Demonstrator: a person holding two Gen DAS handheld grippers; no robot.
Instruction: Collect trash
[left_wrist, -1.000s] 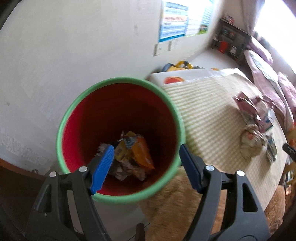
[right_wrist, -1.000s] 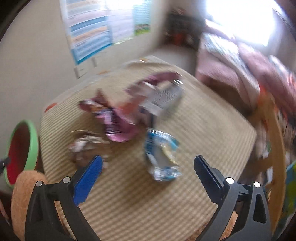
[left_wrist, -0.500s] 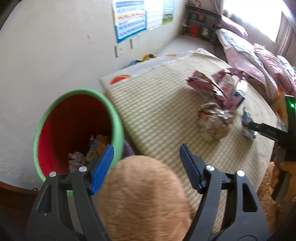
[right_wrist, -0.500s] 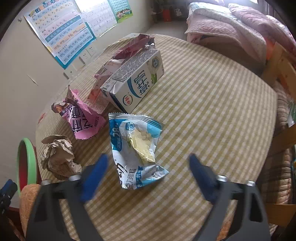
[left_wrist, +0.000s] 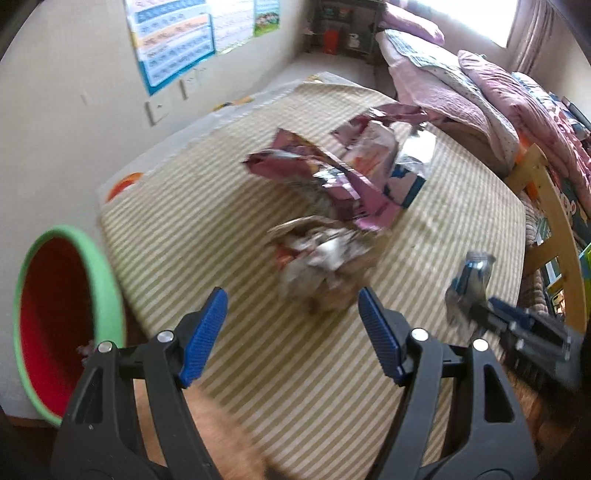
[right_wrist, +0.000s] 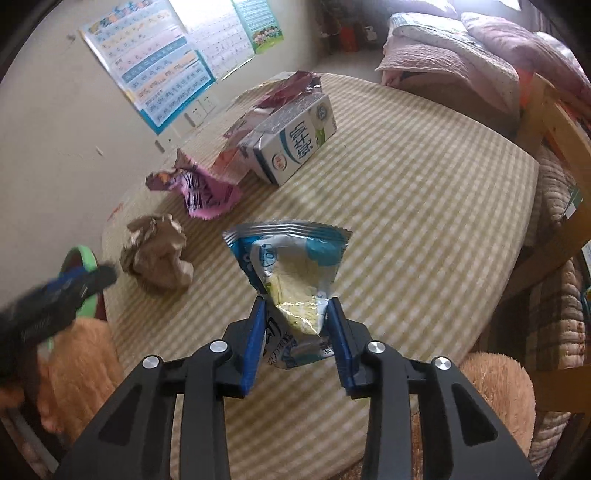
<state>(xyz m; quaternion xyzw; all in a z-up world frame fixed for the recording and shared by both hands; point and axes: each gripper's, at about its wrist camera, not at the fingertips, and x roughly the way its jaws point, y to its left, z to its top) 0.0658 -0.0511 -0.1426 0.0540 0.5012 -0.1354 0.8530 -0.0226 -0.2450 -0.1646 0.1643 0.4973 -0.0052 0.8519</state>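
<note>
Checked tablecloth (right_wrist: 424, 206) — crumpled blue-white wrapper (right_wrist: 291, 273)

Crumpled blue-and-white snack wrapper (right_wrist: 291, 273) stands pinched upright above the checked table (right_wrist: 424, 206).

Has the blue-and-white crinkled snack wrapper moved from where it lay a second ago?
Yes. The blue-and-white snack wrapper now stands up off the checked tablecloth, pinched in the right gripper, whose jaws have just been closing.

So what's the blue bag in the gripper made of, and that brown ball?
The blue bag looks like shiny plastic foil: it glints silver and has a crimped, zigzag edge. The brown ball seems to be crumpled paper: dull, with sharp creases.
</note>
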